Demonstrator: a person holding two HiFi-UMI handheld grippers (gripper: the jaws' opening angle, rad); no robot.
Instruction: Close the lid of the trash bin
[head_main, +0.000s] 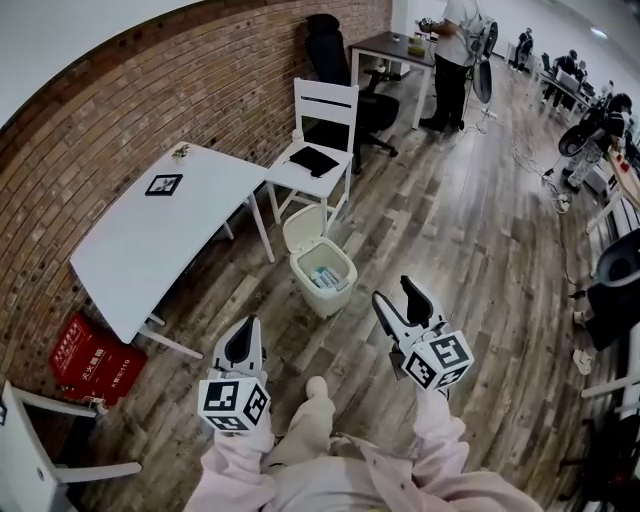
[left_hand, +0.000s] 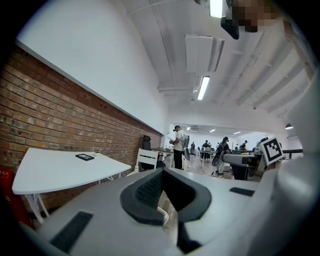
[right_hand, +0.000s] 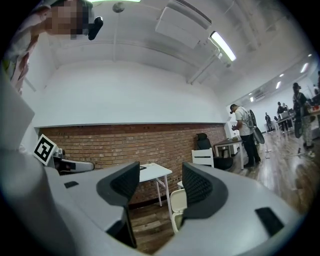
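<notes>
Jaws apart on right gripper (head_main: 396, 292), together on left gripper (head_main: 245, 340); 1 trash bin (head_main: 325, 300).

Brick wall (head_main: 120, 100), wood plank floor (head_main: 470, 230), white table (head_main: 160, 230), white chair (head_main: 327, 93), ceiling strip lights (left_hand: 203, 87)

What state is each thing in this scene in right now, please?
trash bin: upright, with rubbish inside.
lid: raised, standing open at the bin's far side; not yet closed.
left gripper: jaws together, empty.
right gripper: jaws wide apart, nothing between them.
white chair: upright, a black item lying on its seat.
</notes>
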